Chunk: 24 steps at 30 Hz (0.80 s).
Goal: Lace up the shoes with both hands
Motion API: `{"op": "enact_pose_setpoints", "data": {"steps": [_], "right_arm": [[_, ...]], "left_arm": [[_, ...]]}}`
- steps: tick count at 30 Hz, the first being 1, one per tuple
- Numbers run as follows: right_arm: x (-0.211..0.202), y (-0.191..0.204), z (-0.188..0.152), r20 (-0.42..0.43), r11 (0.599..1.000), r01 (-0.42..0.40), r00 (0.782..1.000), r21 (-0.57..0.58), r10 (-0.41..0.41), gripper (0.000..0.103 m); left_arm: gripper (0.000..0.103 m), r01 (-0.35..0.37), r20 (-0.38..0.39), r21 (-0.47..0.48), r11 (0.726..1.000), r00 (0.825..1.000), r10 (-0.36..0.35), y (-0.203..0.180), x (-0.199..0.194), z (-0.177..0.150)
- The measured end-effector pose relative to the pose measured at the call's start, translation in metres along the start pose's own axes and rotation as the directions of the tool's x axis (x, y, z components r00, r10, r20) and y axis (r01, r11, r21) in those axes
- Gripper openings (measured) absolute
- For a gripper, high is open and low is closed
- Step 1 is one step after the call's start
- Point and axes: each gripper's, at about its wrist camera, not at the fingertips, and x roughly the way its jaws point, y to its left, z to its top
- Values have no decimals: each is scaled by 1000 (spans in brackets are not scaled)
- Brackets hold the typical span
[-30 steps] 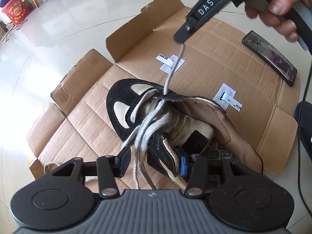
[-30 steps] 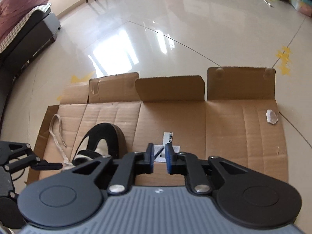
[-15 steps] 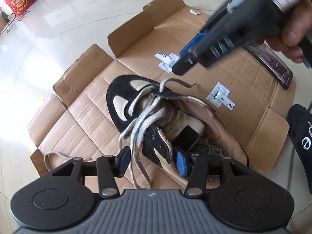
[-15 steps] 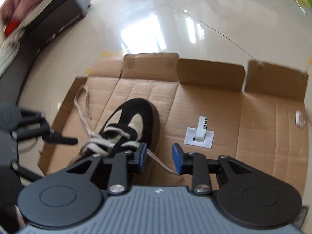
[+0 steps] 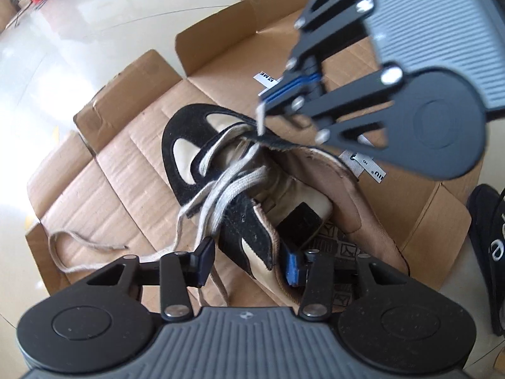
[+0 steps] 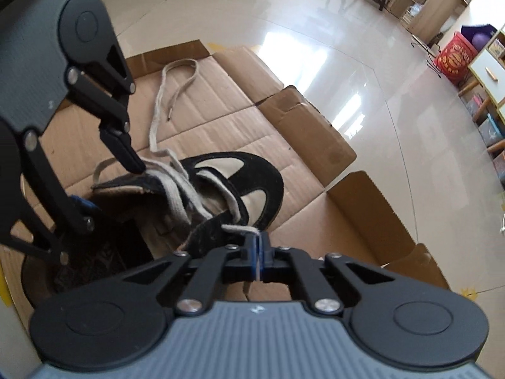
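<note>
While the shoe (image 5: pixel 252 189) lies on the flattened cardboard (image 5: pixel 126 164) spread over the shiny tiled floor (image 6: pixel 315 31), both grippers work at its throat. It is a black suede shoe with cream panels and a tan lining, its toe pointing toward eleven o'clock in the left wrist view, its mouth gaping toward five o'clock. A flat, off-white lace (image 5: pixel 233 186) crosses loosely over the tongue in several slack passes, and one free end (image 5: pixel 79 246) trails off over the cardboard toward nine o'clock.

The right gripper (image 5: pixel 263 107) comes in from two o'clock, its blue-padded jaws pressed together on a short stretch of the lace just above the black eyelet flap (image 5: pixel 274 143); in its own view the lace runs up between the closed pads (image 6: pixel 257 249). The left gripper (image 5: pixel 247 262) sits at six o'clock with its jaws spread wide on either side of the near eyelet flap (image 5: pixel 249 237), clamping nothing.

A dark slipper (image 5: pixel 489 252) lies off the cardboard at three o'clock.
</note>
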Motion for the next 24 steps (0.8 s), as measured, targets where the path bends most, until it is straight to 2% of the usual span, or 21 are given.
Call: {"op": "enact_pose_setpoints", "data": {"steps": [5, 9, 13, 15, 24], "right_arm": [[-19, -19, -12, -91, 972, 94, 989, -217, -116, 0], [-34, -46, -28, -170, 933, 152, 962, -326, -216, 0], [-48, -67, -42, -224, 898, 173, 933, -405, -281, 0], [-54, -76, -50, -249, 867, 187, 911, -463, -329, 0], [-80, -114, -77, -327, 800, 242, 819, -549, -472, 0]], "left_arm": [[46, 14, 11, -39, 999, 1000, -13, 5, 0, -4], [46, 25, 24, -69, 997, 999, -23, 9, 0, -8], [46, 37, 28, -87, 995, 999, -35, 10, 0, -8], [46, 41, 29, -92, 995, 999, -38, 11, 2, -7], [46, 46, 30, -102, 994, 999, -43, 13, 4, -6]]}}
